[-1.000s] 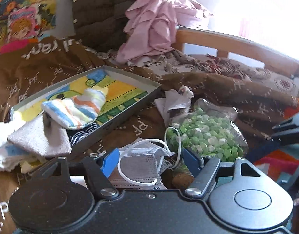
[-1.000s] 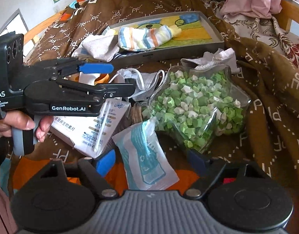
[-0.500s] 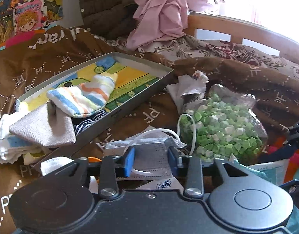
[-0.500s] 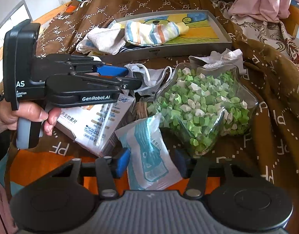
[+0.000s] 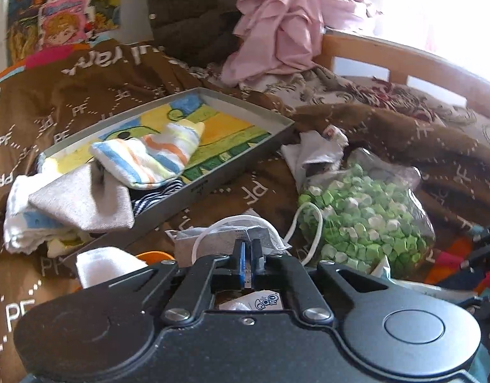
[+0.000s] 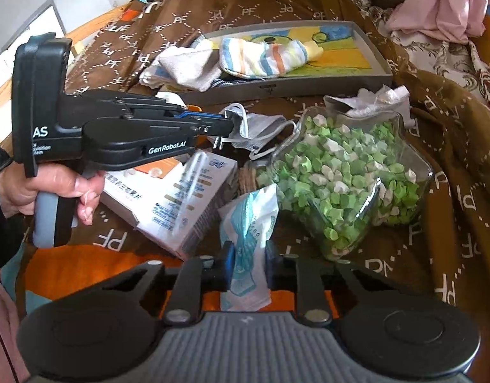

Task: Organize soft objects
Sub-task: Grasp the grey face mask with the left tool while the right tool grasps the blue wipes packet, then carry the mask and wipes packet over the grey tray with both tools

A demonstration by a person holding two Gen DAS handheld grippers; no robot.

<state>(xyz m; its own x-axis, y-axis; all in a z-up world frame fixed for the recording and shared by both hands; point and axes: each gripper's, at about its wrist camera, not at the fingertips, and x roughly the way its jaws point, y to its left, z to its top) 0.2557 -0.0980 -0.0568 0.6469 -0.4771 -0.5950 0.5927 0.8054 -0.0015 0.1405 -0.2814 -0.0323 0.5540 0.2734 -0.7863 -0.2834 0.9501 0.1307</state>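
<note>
hand [image 6: 50, 188] wraps the left gripper's [image 6: 229, 124] grip at left of the right wrist view, fingers curled round the grey handle, dark sleeve at the wrist. gripper body held level, pointing right across the bed [image 6: 452, 255]. jaws clenched on the edge of a grey mask [image 6: 261, 129]; the mask hangs from them, one ear loop trailing toward the jar [image 6: 347, 178] of green and white paper stars. left wrist view agrees: blue pads pressed together with mask [image 5: 213, 239] cloth bunched just past them.

right gripper [image 6: 246, 265] low at the near edge, jaws grasping a white and teal packet [image 6: 248, 236], which stands up between them and leans against the jar. a white box [image 6: 174, 198] lies just left of the packet.

tray [image 6: 382, 60] sits further back on the brown bedspread; a striped sock [image 6: 264, 57] lies in it, a beige cloth [image 6: 187, 67] draped over its left end. pink garment [image 6: 446, 3] heaped at far right.
</note>
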